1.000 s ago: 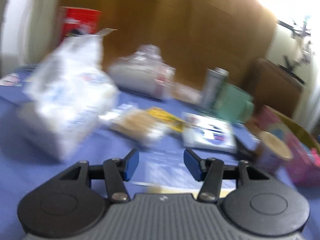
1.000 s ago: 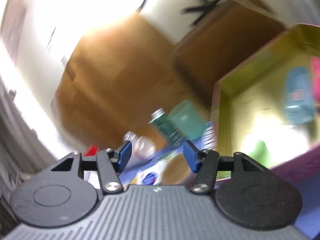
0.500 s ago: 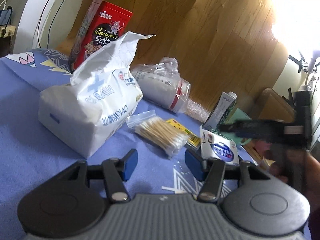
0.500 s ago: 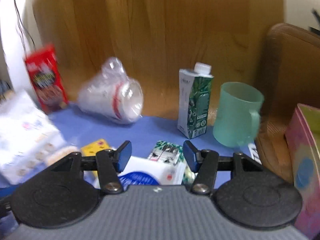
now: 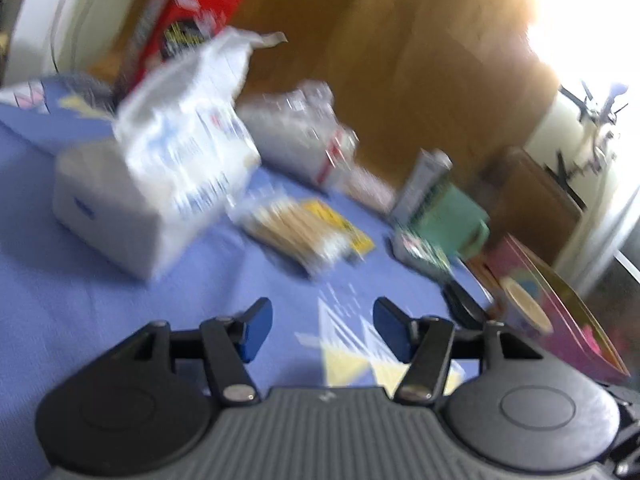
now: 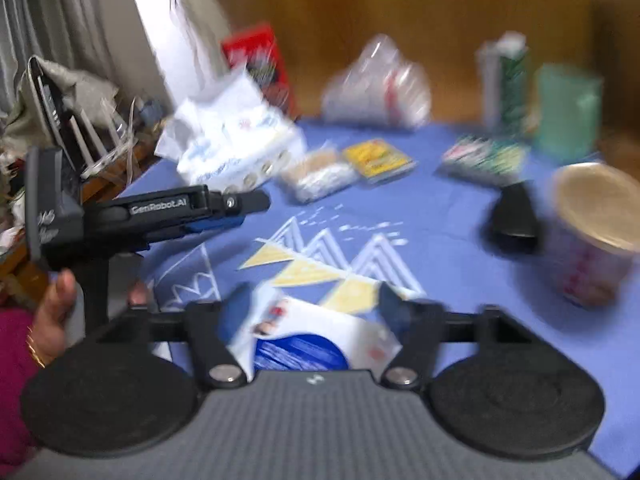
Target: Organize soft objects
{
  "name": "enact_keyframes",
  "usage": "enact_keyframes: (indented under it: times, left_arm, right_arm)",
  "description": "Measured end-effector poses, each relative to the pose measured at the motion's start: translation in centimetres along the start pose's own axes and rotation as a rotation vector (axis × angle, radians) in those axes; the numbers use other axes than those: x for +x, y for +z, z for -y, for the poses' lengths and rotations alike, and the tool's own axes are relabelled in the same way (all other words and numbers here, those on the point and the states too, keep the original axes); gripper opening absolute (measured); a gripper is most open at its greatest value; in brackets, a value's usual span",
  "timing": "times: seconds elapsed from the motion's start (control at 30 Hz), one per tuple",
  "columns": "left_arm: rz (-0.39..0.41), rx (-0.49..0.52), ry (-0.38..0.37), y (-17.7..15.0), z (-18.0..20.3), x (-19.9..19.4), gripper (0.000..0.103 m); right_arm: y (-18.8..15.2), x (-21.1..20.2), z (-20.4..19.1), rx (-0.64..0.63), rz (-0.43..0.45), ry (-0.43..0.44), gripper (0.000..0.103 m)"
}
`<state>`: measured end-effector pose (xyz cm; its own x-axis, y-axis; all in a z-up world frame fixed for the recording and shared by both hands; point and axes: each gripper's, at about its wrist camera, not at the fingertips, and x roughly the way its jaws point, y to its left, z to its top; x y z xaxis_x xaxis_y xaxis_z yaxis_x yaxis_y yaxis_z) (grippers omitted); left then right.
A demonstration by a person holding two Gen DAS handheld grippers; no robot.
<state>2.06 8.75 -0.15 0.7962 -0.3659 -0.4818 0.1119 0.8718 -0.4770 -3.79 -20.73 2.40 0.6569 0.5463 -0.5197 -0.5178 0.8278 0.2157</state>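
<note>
A white and blue soft pack (image 6: 308, 338) sits between the fingers of my right gripper (image 6: 312, 312), which appear closed on its sides. My left gripper (image 5: 320, 324) is open and empty above the blue cloth; it also shows in the right wrist view (image 6: 224, 212) at the left. A big white tissue pack (image 5: 160, 176) (image 6: 236, 148) lies at the left. A bag of cotton swabs (image 5: 296, 232) (image 6: 320, 174) lies beside it. A clear bag of white items (image 5: 300, 140) (image 6: 380, 88) lies at the back.
A red box (image 5: 188, 28), a carton (image 6: 502, 80), a green mug (image 6: 568, 112), a yellow packet (image 6: 378, 160), a green packet (image 6: 484, 156), a black object (image 6: 514, 220), a paper cup (image 6: 596, 228) and a pink box (image 5: 560, 316) stand around the blue cloth (image 6: 440, 240).
Both views swung. The white and blue pack left its spot by the mug and now sits low between my right fingers. My left gripper stayed open.
</note>
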Motion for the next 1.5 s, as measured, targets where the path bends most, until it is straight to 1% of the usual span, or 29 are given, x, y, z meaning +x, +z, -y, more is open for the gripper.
enact_keyframes:
  times: [0.03, 0.07, 0.13, 0.2, 0.27, 0.3, 0.33, 0.37, 0.4, 0.43, 0.47, 0.5, 0.53, 0.57, 0.63, 0.73, 0.87, 0.97, 1.03, 1.07, 1.1, 1.17, 1.2, 1.23, 1.27, 1.3, 1.37, 1.4, 1.5]
  left_arm:
    - [-0.026, -0.008, -0.029, -0.3, 0.3, -0.2, 0.057]
    - [-0.051, -0.007, -0.062, -0.7, 0.8, -0.6, 0.057]
    - [-0.095, 0.024, -0.098, -1.3, 1.8, -1.5, 0.057]
    - [-0.140, 0.088, -0.094, -2.1, 3.1, -2.3, 0.057]
    - [-0.196, 0.123, -0.069, -3.0, 4.1, -2.2, 0.057]
    - [-0.201, 0.130, -0.065, -3.4, 4.5, -2.0, 0.058]
    - [-0.185, 0.148, -0.056, -3.9, 5.0, -2.0, 0.058]
    - [-0.177, 0.173, -0.053, -4.3, 5.6, -1.9, 0.058]
    - [-0.180, 0.190, -0.061, -4.6, 6.2, -1.7, 0.057]
    - [-0.198, 0.200, -0.087, -4.8, 6.9, -1.4, 0.058]
    - [-0.197, 0.214, -0.069, -4.9, 7.5, -1.4, 0.057]
    - [-0.201, 0.240, -0.044, -5.0, 8.4, -1.1, 0.057]
    - [-0.206, 0.261, -0.041, -4.9, 9.1, -0.9, 0.057]
    - [-0.207, 0.265, -0.054, -4.8, 9.8, -0.8, 0.057]
    - [-0.196, 0.275, -0.094, -4.2, 11.5, -0.7, 0.057]
    - [-0.155, 0.334, -0.176, -3.1, 15.3, -0.2, 0.057]
    - [-0.107, 0.428, -0.279, -2.0, 22.3, 1.6, 0.057]
    - [-0.076, 0.482, -0.338, -1.9, 27.6, 3.8, 0.057]
    - [-0.058, 0.497, -0.363, -2.2, 30.4, 5.2, 0.062]
    - [-0.045, 0.504, -0.363, -2.5, 31.6, 5.8, 0.066]
    - [-0.035, 0.508, -0.355, -2.8, 32.3, 6.5, 0.067]
    - [-0.036, 0.502, -0.319, -3.3, 33.0, 7.6, 0.067]
    - [-0.047, 0.491, -0.309, -3.5, 32.9, 7.8, 0.067]
    - [-0.055, 0.480, -0.312, -3.6, 32.4, 7.7, 0.067]
    - [-0.053, 0.475, -0.315, -3.8, 31.6, 7.5, 0.067]
    - [-0.041, 0.479, -0.308, -3.7, 30.6, 7.0, 0.068]
    - [-0.016, 0.487, -0.283, -3.7, 28.2, 5.8, 0.070]
    - [-0.010, 0.482, -0.271, -3.8, 26.7, 5.2, 0.071]
    - [-0.009, 0.464, -0.192, -3.6, 22.2, 3.8, 0.071]
  right_arm:
    - [-0.6, -0.7, -0.3, -0.028, 0.022, -0.020, 0.091]
    - [-1.5, -1.5, -0.5, -0.054, 0.025, -0.022, 0.092]
    - [-2.5, -2.2, -0.8, -0.097, 0.007, 0.002, 0.095]
    - [-3.0, -2.0, -1.4, -0.169, -0.026, -0.007, 0.095]
    - [-3.1, -0.5, -2.1, -0.226, -0.060, -0.054, 0.095]
    - [-3.1, 0.4, -2.0, -0.232, -0.087, -0.077, 0.095]
    - [-3.2, 1.3, -1.8, -0.222, -0.113, -0.089, 0.094]
    - [-3.0, 1.6, -1.8, -0.188, -0.104, -0.073, 0.094]
    - [-3.0, 1.7, -1.8, -0.169, -0.091, -0.063, 0.090]
    - [-2.9, 1.8, -2.0, -0.172, -0.080, -0.059, 0.073]
    - [-2.9, 1.9, -2.3, -0.180, -0.067, -0.063, 0.067]
    - [-3.0, 1.7, -2.6, -0.180, -0.062, -0.063, 0.065]
    - [-3.2, 1.3, -2.8, -0.181, -0.048, -0.073, 0.063]
    - [-3.4, 0.9, -2.8, -0.182, -0.034, -0.091, 0.063]
    - [-3.9, -0.9, -2.5, -0.168, 0.018, -0.134, 0.063]
    - [-3.6, -3.9, -1.3, -0.140, 0.132, -0.208, 0.063]
    - [-2.9, -8.0, 1.6, -0.117, 0.273, -0.352, 0.063]
    - [-2.3, -9.6, 4.9, -0.076, 0.319, -0.472, 0.063]
    - [-1.8, -10.0, 7.5, -0.031, 0.342, -0.537, 0.063]
    - [-1.5, -9.9, 9.0, 0.001, 0.353, -0.579, 0.063]
    - [-1.2, -9.6, 10.3, 0.035, 0.366, -0.620, 0.063]
    - [-0.6, -8.9, 13.2, 0.081, 0.379, -0.695, 0.066]
    - [-0.4, -8.2, 14.4, 0.086, 0.360, -0.739, 0.074]
    - [-0.2, -7.5, 15.4, 0.088, 0.330, -0.796, 0.076]
    - [-0.3, -7.2, 16.1, 0.097, 0.313, -0.831, 0.076]
    - [-0.5, -7.3, 16.6, 0.116, 0.314, -0.831, 0.076]
    - [-1.4, -8.3, 16.8, 0.161, 0.349, -0.791, 0.076]
    - [-1.8, -8.7, 16.5, 0.174, 0.366, -0.787, 0.076]
    - [-2.6, -9.7, 15.4, 0.182, 0.423, -0.777, 0.075]
